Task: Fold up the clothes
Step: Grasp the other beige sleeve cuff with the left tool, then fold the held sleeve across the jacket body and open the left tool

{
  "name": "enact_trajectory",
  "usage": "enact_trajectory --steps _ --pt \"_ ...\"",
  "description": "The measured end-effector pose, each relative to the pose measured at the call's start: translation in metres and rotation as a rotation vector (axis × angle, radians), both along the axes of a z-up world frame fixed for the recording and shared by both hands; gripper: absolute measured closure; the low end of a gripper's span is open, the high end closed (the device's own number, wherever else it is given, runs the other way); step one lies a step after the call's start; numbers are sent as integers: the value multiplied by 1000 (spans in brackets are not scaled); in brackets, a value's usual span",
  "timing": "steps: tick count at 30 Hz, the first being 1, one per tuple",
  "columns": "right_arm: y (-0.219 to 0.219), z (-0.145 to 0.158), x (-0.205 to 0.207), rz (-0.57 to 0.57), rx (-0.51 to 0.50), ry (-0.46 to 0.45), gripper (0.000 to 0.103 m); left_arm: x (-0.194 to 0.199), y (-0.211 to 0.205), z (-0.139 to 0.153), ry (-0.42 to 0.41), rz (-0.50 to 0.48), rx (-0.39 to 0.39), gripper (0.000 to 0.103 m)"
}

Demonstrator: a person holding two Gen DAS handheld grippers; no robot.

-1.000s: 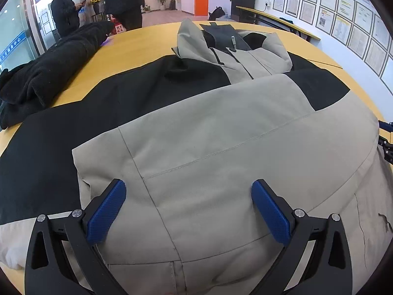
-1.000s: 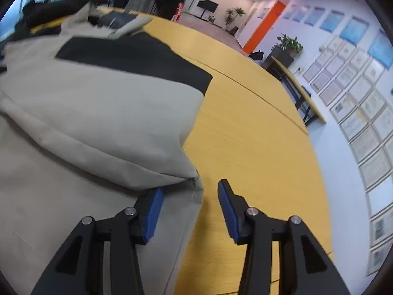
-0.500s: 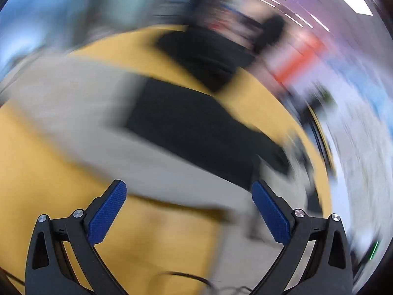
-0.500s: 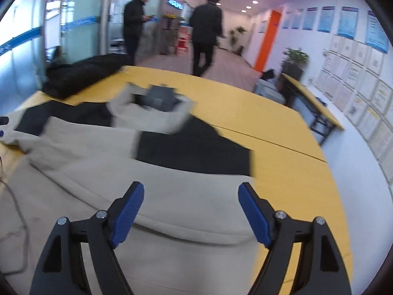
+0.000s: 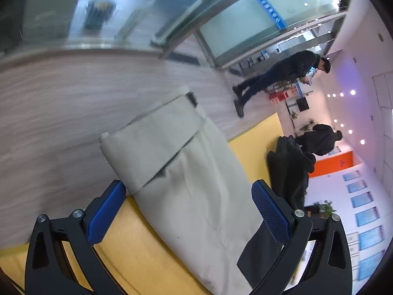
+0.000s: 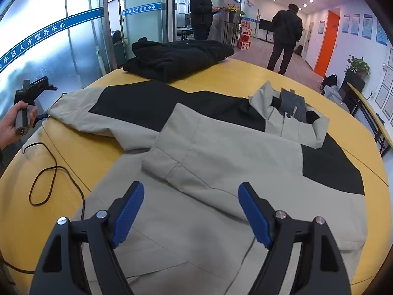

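grippers — left gripper (image 5: 188, 209), right gripper (image 6: 190, 212) — both wide; one jacket (image 6: 221, 147), one sleeve (image 5: 186, 172).

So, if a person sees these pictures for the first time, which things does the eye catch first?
First the large beige and black jacket, spread flat over the yellow table, one sleeve folded across its front. Behind it lies a black garment in a heap. The left gripper hangs open over the other sleeve's cuff at the table edge.
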State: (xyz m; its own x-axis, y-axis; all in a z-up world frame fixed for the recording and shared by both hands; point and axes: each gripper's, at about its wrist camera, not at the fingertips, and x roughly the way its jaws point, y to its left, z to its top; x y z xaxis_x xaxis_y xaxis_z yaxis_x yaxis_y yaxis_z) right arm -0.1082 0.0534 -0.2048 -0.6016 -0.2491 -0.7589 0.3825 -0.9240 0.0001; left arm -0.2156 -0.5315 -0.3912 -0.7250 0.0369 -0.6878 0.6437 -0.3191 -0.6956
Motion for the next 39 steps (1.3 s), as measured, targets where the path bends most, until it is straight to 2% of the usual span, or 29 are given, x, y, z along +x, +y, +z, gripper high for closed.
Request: enact_trajectory --steps 3,4,5,6,8,11,14,17,22,25,27,29,31,32,35,39 --pt "-11 -1 -1 3 -2 -11 20 4 -21 -12 12 7 74 6" --pt "-15 -1 -1 4 -3 -14 20 4 -24 -15 25 3 87 15" --pt "-19 -1 -2 5 -4 -18 20 4 -27 -19 36 -2 100 32" --pt "-23 -2 -2 6 -5 -21 20 3 -29 -23 24 -7 106 42" --pt "-25 -3 -2 3 -6 -23 20 2 -33 -26 7 -16 113 72" --pt "-25 -6 -1 1 -12 -24 20 2 -36 -23 8 -23 121 85" --pt "-20 -6 4 -9 -21 -22 20 12 -26 -6 54 -18 85 89" --pt "-12 -4 8 -23 -37 -11 21 35 -7 40 168 8 32 91" --pt "7 1 0 -37 -90 17 21 91 18 103 278 65 -77 91" --pt "7 -9 -30 -10 -146 12 21 109 20 93 218 80 -85 91" --pt "-6 -24 -60 42 -199 -21 21 113 23 76 174 79 -75 91" --pt "-23 -41 -86 69 -194 -72 21 108 26 69 145 59 -90 93" --pt "-29 -47 -96 81 -223 -103 35 106 35 71 181 54 -87 94" --pt "-29 -47 -97 83 -248 -113 36 104 40 73 207 49 -86 94" --pt "-13 -37 -77 65 -297 -71 32 90 66 100 286 -7 -102 94" --pt "27 -30 -43 11 -301 -69 31 62 137 172 421 -168 -152 94"
